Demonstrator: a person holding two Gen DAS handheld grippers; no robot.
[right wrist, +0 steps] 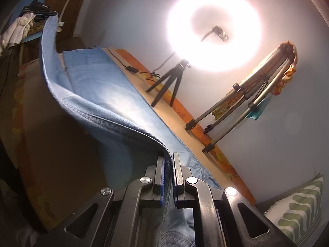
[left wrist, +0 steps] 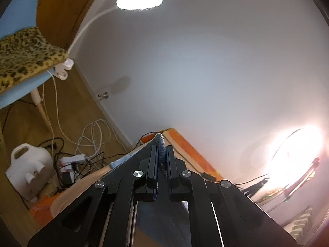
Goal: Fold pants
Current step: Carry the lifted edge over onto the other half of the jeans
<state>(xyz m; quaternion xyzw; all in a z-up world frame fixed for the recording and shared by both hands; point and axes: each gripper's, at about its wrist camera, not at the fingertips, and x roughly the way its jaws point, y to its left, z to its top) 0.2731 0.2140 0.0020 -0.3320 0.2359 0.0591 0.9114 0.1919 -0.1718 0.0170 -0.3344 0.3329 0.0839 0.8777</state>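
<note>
The pants are light blue jeans, partly lying on a tan table top and partly lifted. My right gripper is shut on the stitched hem edge of the jeans and holds it above the table; the lifted fold runs away to the upper left. In the left wrist view, my left gripper is shut on a bunched bit of blue denim that sticks out between its fingers. The left gripper points up toward the wall, so little of the jeans shows there.
A ring light on a small black tripod and a folded silver tripod stand along the table's far edge by the wall. A clip lamp, a leopard-print chair, cables and a white jug are at the left.
</note>
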